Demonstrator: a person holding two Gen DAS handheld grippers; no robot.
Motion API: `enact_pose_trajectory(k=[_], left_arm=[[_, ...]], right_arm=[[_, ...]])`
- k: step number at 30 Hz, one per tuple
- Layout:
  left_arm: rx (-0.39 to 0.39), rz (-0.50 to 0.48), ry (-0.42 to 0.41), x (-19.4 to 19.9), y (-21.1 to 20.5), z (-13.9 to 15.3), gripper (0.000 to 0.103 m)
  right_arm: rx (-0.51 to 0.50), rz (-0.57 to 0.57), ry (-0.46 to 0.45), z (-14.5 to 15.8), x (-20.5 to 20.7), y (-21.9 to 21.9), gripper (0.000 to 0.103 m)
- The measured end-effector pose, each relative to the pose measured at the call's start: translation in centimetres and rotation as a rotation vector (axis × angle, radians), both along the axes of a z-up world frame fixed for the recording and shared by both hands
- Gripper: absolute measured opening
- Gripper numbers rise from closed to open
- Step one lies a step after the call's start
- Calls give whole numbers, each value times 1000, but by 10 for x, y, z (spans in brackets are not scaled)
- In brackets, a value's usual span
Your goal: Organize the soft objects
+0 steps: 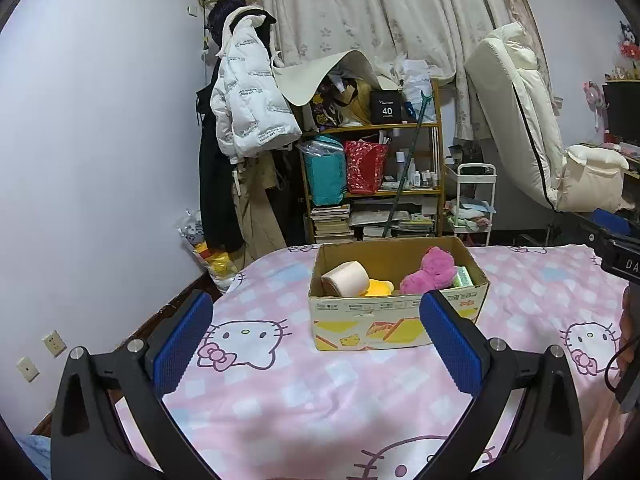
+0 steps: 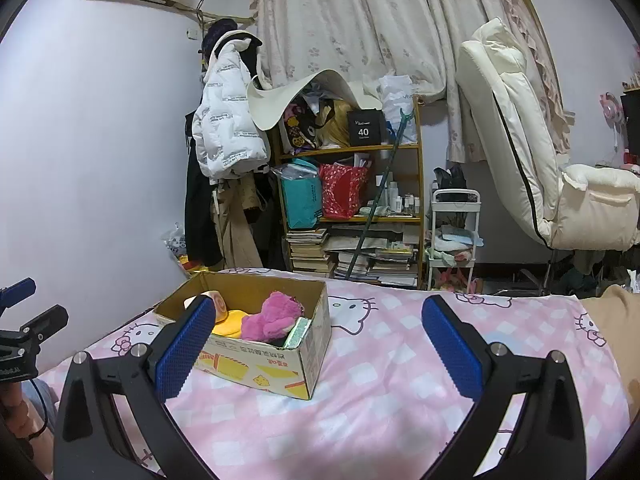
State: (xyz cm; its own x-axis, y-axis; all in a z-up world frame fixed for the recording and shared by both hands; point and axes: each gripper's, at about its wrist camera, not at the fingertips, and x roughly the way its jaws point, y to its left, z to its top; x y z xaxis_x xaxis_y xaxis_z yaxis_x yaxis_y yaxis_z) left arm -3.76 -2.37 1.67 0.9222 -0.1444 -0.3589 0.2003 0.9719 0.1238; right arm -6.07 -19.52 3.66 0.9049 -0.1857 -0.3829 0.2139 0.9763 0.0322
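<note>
A cardboard box (image 1: pixel 384 320) stands on the pink Hello Kitty bedspread (image 1: pixel 304 392). In it lie a pink plush toy (image 1: pixel 430 272), a yellow plush (image 1: pixel 378 288), a cream roll (image 1: pixel 346 278) and a green tissue pack (image 1: pixel 463 278). My left gripper (image 1: pixel 316 344) is open and empty, just in front of the box. In the right wrist view the box (image 2: pixel 256 360) sits left of centre, with the pink plush (image 2: pixel 272 318) and tissue pack (image 2: pixel 298 332) inside. My right gripper (image 2: pixel 318 348) is open and empty, to the right of the box.
A cluttered wooden shelf (image 1: pixel 372 172) with books and bags stands beyond the bed. Coats (image 1: pixel 248 92) hang on the left wall. A white cart (image 2: pixel 454 236) and a cream recliner (image 2: pixel 532 152) stand at the right. A tan pillow (image 2: pixel 616 320) lies at the bed's right edge.
</note>
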Motion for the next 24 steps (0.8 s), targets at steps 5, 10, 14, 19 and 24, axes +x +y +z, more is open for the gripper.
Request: enact_pose_trajectory(k=[5, 10, 14, 19, 24], left_arm=[[-10, 1, 17, 3, 2, -1, 102], [-10, 7, 17, 4, 3, -1, 102], [-5, 6, 18, 3, 3, -1, 102], [-4, 4, 19, 3, 3, -1, 102], [-4, 3, 18, 3, 3, -1, 102]], right_arm=[[0, -1, -1, 0, 0, -1, 103], [2, -2, 0, 1, 0, 0, 103], [3, -3, 0, 1, 0, 0, 103], [4, -2, 1, 2, 0, -1, 103], [4, -6, 1, 2, 0, 0, 103]])
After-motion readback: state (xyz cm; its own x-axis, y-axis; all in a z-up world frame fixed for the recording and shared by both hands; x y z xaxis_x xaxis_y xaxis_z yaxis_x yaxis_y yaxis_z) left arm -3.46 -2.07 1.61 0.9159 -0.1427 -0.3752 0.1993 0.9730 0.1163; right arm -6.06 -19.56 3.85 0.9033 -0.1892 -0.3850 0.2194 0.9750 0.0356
